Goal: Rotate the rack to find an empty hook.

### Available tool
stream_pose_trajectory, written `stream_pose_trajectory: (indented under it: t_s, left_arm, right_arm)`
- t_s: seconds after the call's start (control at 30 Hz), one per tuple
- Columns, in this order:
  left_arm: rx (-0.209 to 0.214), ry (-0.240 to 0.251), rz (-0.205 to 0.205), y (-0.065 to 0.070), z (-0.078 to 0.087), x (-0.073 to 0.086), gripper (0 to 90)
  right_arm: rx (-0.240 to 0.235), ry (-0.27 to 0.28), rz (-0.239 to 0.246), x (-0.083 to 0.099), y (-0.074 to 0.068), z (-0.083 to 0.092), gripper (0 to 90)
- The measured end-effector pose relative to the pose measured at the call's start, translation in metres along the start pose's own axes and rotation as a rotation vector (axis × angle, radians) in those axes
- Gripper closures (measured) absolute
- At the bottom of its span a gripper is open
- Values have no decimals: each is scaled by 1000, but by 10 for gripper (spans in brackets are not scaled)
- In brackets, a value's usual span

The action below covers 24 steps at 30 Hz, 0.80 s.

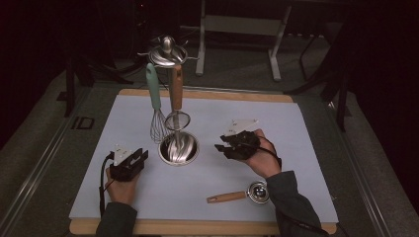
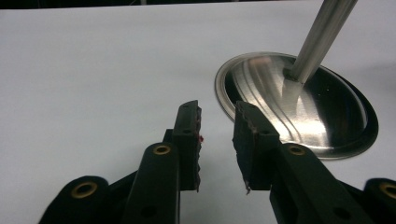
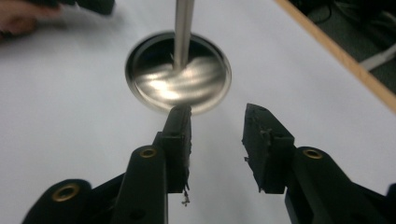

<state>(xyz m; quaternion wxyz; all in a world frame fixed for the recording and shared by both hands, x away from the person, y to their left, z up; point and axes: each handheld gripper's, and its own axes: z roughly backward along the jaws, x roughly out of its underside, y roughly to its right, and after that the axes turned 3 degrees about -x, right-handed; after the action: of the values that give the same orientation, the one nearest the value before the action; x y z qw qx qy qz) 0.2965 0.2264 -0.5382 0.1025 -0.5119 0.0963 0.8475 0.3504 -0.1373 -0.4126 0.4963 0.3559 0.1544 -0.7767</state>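
High view: both grippers, left gripper (image 1: pixel 140 156) and right gripper (image 1: pixel 223 143), are sitting open and empty, flanking the shiny round steel stand base (image 1: pixel 179 148) at 9 and 3 o'clock.

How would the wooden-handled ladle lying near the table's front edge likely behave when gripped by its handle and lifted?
The ladle is probably stiff. Its metal bowl looks heavier than the wooden handle, so it may tip bowl-down. The rounded bowl could rock if pushed.
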Motion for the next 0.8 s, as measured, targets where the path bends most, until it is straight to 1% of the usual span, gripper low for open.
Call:
stream_pose_trajectory:
  t_s: [0.1, 0.17, 0.2, 0.23, 0.3, 0.4, 0.47, 0.5, 0.6, 0.67, 0.7, 0.8]
  left_arm:
    - [29, 10, 17, 0, 2, -1, 752]
    - [50, 26, 37, 0, 4, -2, 783]
    - [52, 33, 39, 1, 5, -3, 805]
    - [47, 41, 40, 2, 7, -4, 815]
    - [20, 53, 14, 5, 12, -7, 845]
    - [8, 81, 7, 10, 17, -10, 883]
    - [3, 109, 9, 12, 22, -15, 893]
    - [4, 133, 14, 14, 26, -18, 895]
    - [6, 187, 25, 19, 35, -26, 896]
    - [12, 223, 25, 22, 43, -33, 896]
    - [18, 252, 33, 24, 48, -39, 896]
    - [32, 316, 46, 28, 59, -53, 895]
  right_arm:
    - [11, -13, -17, 12, 1, -4, 601]
    - [21, -17, -43, 21, 2, -5, 598]
    - [21, -15, -62, 26, 3, -5, 595]
    - [21, -12, -70, 30, 4, -5, 591]
    - [20, -9, -97, 40, 5, -6, 586]
    - [22, -21, -124, 57, 6, -8, 576]
    - [29, -35, -138, 68, 7, -9, 571]
    - [32, -35, -146, 71, 7, -9, 569]
    - [40, -27, -195, 87, 11, -10, 569]
    - [46, -51, -210, 92, 13, -11, 569]
    - [53, -55, -207, 94, 14, -11, 569]
    - [55, -41, -231, 100, 16, -8, 563]
